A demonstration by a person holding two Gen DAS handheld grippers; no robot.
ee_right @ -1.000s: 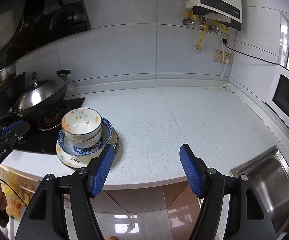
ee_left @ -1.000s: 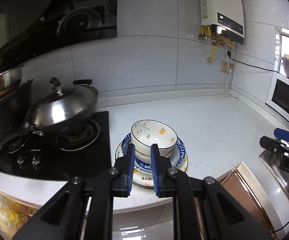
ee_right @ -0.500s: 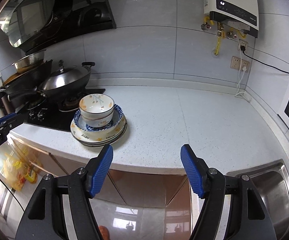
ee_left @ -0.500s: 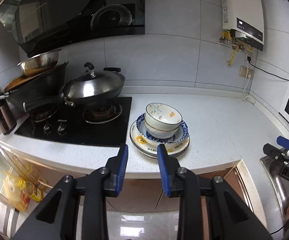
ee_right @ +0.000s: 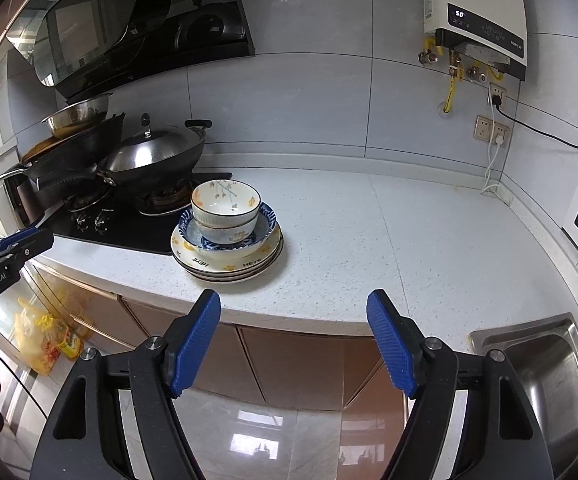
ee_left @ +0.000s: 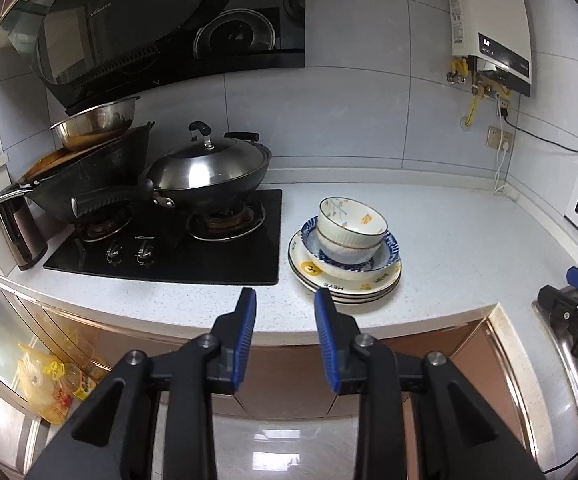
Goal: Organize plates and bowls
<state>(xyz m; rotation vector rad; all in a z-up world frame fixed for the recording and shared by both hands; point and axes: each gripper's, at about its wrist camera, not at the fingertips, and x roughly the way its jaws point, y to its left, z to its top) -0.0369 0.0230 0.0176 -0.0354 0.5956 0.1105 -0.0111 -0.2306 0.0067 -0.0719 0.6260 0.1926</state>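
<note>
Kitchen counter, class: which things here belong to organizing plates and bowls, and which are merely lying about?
Belong:
floral bowl
blue-patterned bowl
stacked plates

Lying about:
lidded wok
steel basin
sink
water heater

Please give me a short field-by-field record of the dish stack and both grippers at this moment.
stack: floral bowl nested in another bowl, in a blue-rimmed bowl, on stacked plates
location: countertop, beside the stove
left gripper: open, nothing between jaws, short of the stack
right gripper: jaws opening, nothing between them, short of the stack
</note>
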